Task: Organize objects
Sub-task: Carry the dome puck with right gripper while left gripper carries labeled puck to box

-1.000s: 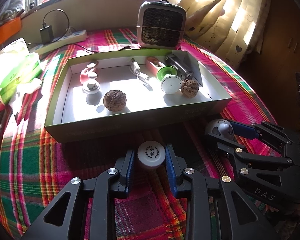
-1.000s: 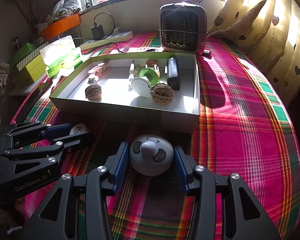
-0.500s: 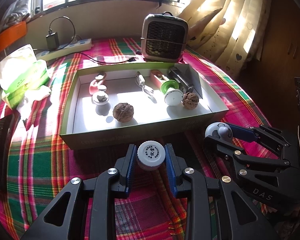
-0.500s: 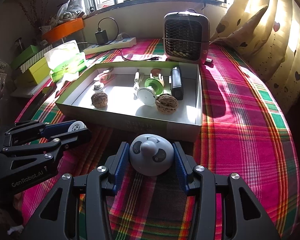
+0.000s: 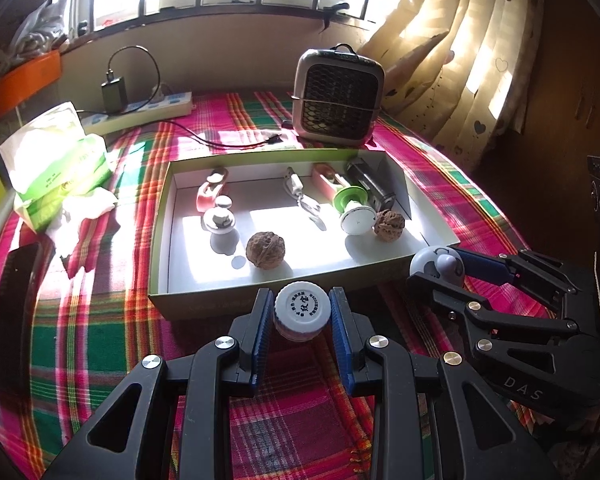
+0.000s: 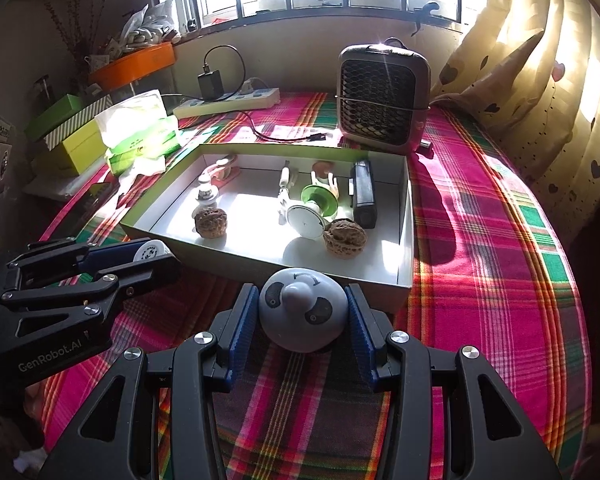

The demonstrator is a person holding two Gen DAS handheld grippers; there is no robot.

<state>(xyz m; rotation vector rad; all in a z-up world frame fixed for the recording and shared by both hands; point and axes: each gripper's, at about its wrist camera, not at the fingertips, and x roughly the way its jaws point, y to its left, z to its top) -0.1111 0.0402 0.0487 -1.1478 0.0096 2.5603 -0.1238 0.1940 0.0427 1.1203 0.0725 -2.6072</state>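
My left gripper [image 5: 302, 316] is shut on a small white-capped bottle [image 5: 302, 307], held above the plaid cloth just before the near wall of the green box [image 5: 260, 298]. My right gripper [image 6: 302, 318] is shut on a grey panda-faced dome toy [image 6: 303, 314], also in front of the box [image 6: 404, 280]. In the left wrist view the right gripper [image 5: 440, 266] with the toy is at the right. In the right wrist view the left gripper [image 6: 150, 254] with the bottle is at the left. The box holds two walnuts [image 5: 265, 250], [image 5: 387, 230], a green-and-white spool [image 5: 354, 210] and other small items.
A small heater [image 5: 338, 98] stands behind the box. A tissue pack [image 5: 56, 164] and a dark phone [image 5: 14, 312] lie left of it. A power strip [image 5: 140, 110] with a charger sits by the wall. Curtains [image 6: 540, 60] hang at the right.
Both grippers have risen and pulled back with their objects; the box now looks smaller and farther away. The grips are unchanged.
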